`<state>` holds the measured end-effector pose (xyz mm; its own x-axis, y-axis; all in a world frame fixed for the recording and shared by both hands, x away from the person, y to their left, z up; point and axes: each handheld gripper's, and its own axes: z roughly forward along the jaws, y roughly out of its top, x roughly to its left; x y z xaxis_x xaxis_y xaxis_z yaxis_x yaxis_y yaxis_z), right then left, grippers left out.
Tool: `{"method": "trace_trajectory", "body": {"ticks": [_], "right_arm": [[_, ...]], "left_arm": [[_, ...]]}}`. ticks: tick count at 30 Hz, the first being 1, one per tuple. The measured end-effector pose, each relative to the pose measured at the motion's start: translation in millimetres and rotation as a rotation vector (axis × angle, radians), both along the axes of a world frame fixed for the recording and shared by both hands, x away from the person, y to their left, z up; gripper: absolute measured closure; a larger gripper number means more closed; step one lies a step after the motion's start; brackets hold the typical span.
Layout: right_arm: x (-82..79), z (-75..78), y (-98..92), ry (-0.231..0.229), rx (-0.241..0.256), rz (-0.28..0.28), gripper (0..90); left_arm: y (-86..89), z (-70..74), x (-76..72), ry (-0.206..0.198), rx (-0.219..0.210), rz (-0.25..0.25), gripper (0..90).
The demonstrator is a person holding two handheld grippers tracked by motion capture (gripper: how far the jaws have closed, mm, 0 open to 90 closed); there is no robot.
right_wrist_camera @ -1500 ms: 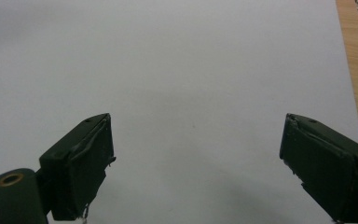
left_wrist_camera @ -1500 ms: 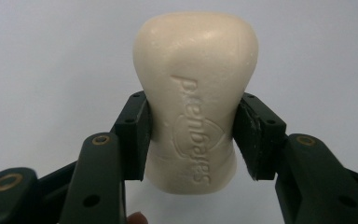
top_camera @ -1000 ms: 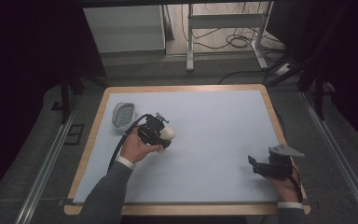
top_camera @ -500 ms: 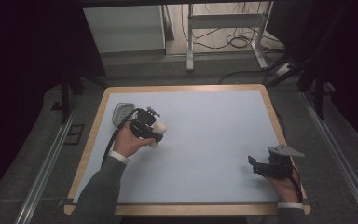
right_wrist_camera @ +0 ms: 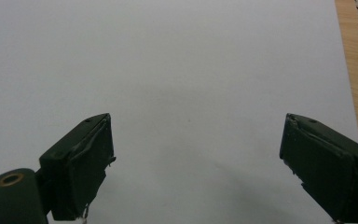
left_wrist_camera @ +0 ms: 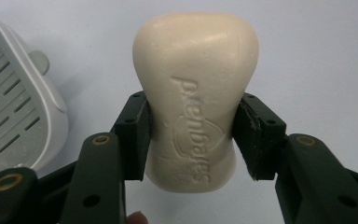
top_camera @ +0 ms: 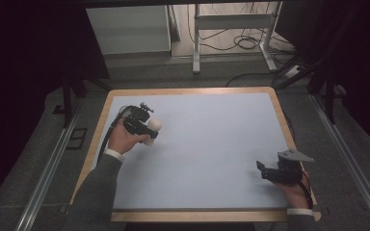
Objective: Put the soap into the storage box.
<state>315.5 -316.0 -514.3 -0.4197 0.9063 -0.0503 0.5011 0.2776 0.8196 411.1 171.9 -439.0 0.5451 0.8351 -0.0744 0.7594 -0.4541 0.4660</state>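
Note:
A cream bar of soap (left_wrist_camera: 196, 112) with embossed lettering is clamped across its narrow waist, and my left gripper (left_wrist_camera: 193, 135) is shut on it. In the high view this gripper (top_camera: 150, 129) holds the soap (top_camera: 156, 126) above the back left part of the table. A grey slotted soap dish (left_wrist_camera: 14, 116) lies just to the left of the soap in the left gripper view. My right gripper (top_camera: 265, 169) rests near the front right corner, and its jaws (right_wrist_camera: 196, 163) stand wide open over bare mat with nothing between them.
The table has a pale blue mat (top_camera: 212, 144) with a wooden rim (top_camera: 192, 90). The wooden edge (right_wrist_camera: 354, 84) runs close beside the right gripper. Metal frame legs and cables (top_camera: 241, 43) stand on the floor beyond the table.
My left gripper has carried the soap to the left and slightly farther back, over the soap dish. The right gripper has not moved.

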Motion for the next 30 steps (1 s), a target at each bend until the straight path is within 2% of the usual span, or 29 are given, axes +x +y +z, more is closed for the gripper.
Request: {"method": "trace_trajectory", "body": {"ticks": [7, 15, 22, 25, 30], "right_arm": [[-0.3, -0.3, -0.1, 0.002, -0.002, -0.001, 9.4], [-0.8, -0.4, -1.1, 0.003, -0.001, -0.004, 9.4], [-0.8, -0.3, -1.3, 0.003, 0.0, -0.004, 9.4], [-0.8, -0.6, -1.3, 0.004, -0.001, -0.004, 9.5], [-0.7, -0.7, -1.7, 0.003, -0.001, -0.006, 9.4]], "left_arm": [[8.5, -0.4, 6.7, -0.003, 0.011, 0.02, 49.9], [20.0, -1.3, 16.6, 0.013, 0.017, 0.05, 49.9], [33.2, 3.0, 25.8, 0.02, 0.001, 0.08, 49.9], [37.9, 3.0, 28.3, 0.022, 0.013, 0.089, 50.0], [45.4, 3.2, 31.4, 0.023, 0.005, 0.107, 49.9]]}}
